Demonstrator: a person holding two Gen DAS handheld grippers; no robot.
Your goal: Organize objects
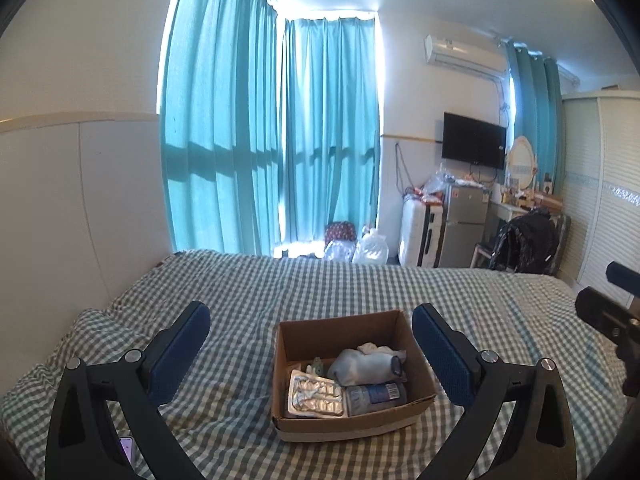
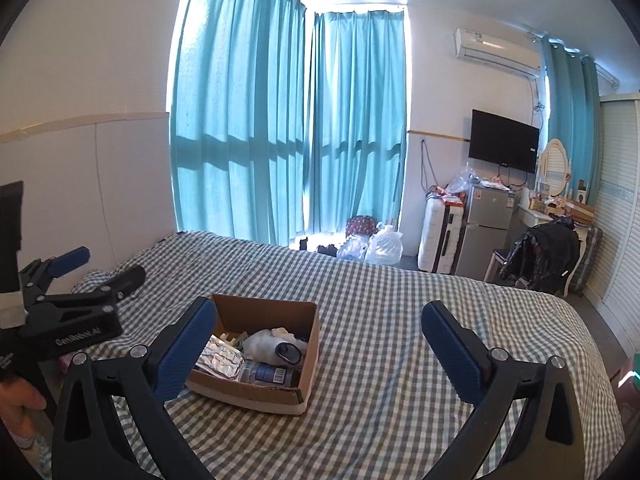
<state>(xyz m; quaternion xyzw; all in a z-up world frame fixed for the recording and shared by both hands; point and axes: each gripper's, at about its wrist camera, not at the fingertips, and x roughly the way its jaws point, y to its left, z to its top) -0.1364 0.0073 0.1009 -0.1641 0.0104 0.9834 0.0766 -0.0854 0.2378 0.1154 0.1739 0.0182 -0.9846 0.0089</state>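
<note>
An open cardboard box (image 1: 416, 344) sits on the checked bed (image 1: 256, 280); it also shows in the right wrist view (image 2: 310, 344). Inside lie a foil blister pack (image 1: 316, 396), a blue-labelled bottle (image 1: 374, 396) and a rolled white cloth (image 1: 366, 364). My left gripper (image 1: 312, 324) is open and empty, its blue pads (image 1: 180, 356) on either side of the box, above it. My right gripper (image 2: 320, 324) is open and empty, right of the box, its left pad (image 2: 186, 352) in front of the box's left wall. The left gripper's body (image 2: 68, 320) shows at left.
The bed's far edge meets teal curtains (image 1: 272, 140). On the floor beyond are plastic bags (image 1: 370, 246), a white suitcase (image 1: 420, 236), a small fridge (image 1: 464, 224) and a chair with a black jacket (image 1: 524, 244). A wardrobe (image 1: 612, 200) stands at right.
</note>
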